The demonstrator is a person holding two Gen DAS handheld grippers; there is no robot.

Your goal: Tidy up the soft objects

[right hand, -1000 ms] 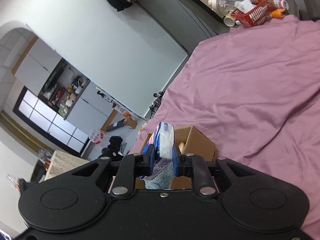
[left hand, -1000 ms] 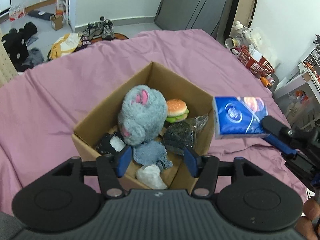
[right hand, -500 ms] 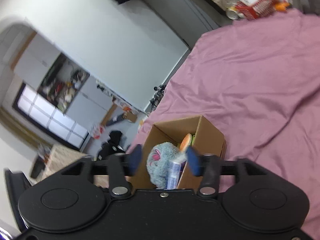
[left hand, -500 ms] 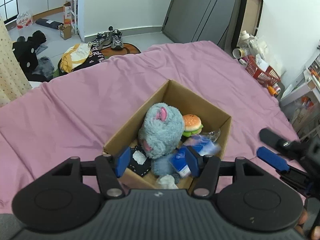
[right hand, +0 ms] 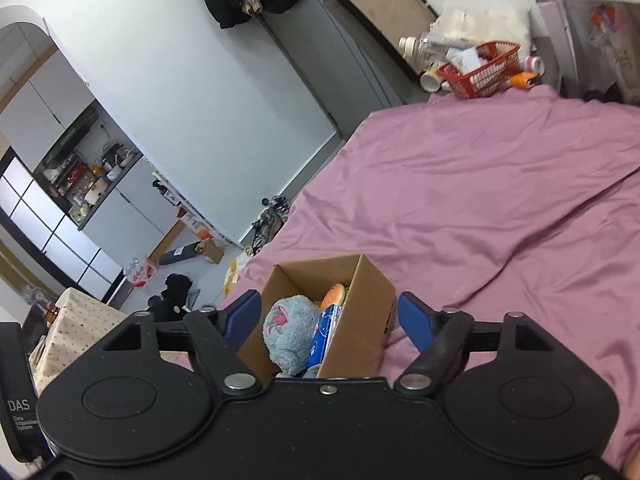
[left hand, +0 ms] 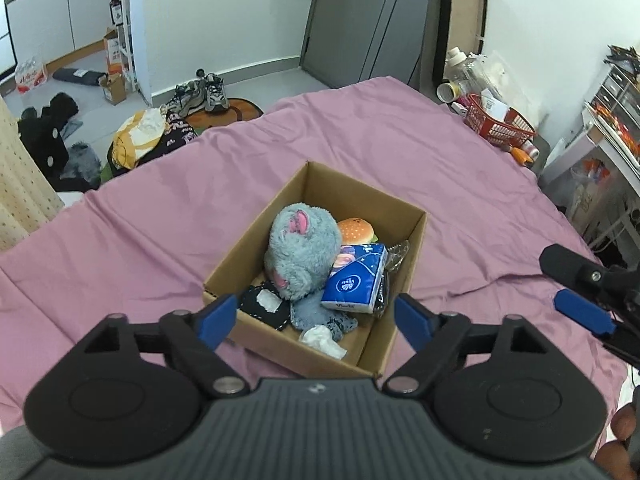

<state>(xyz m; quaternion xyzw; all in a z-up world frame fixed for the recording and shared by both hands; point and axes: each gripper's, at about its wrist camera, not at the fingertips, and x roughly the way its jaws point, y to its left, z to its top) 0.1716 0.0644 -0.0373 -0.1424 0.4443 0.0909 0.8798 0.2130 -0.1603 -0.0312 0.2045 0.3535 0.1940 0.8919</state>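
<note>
An open cardboard box point(left hand: 256, 256) stands on the pink bedsheet point(left hand: 440, 160). Inside lie a grey plush toy point(left hand: 300, 252), a toy burger point(left hand: 354, 230), a blue tissue pack point(left hand: 354, 282), dark pouches point(left hand: 264, 306) and a white wad point(left hand: 322, 338). My left gripper point(left hand: 316, 320) is open and empty, above the box's near edge. My right gripper point(right hand: 328, 320) is open and empty, back from the box point(right hand: 360, 320); it also shows at the right of the left wrist view point(left hand: 572, 292). The plush point(right hand: 288, 332) and tissue pack point(right hand: 322, 338) show in the right wrist view.
A red basket point(left hand: 498, 120) and bottles sit beyond the bed's far right corner. Clothes and shoes point(left hand: 200, 94) lie on the floor past the far left edge. A shelf unit point(left hand: 612, 120) stands at the right.
My right gripper let go of the blue tissue pack, which now lies in the box against the plush. Both grippers have pulled back and their jaws stand wider.
</note>
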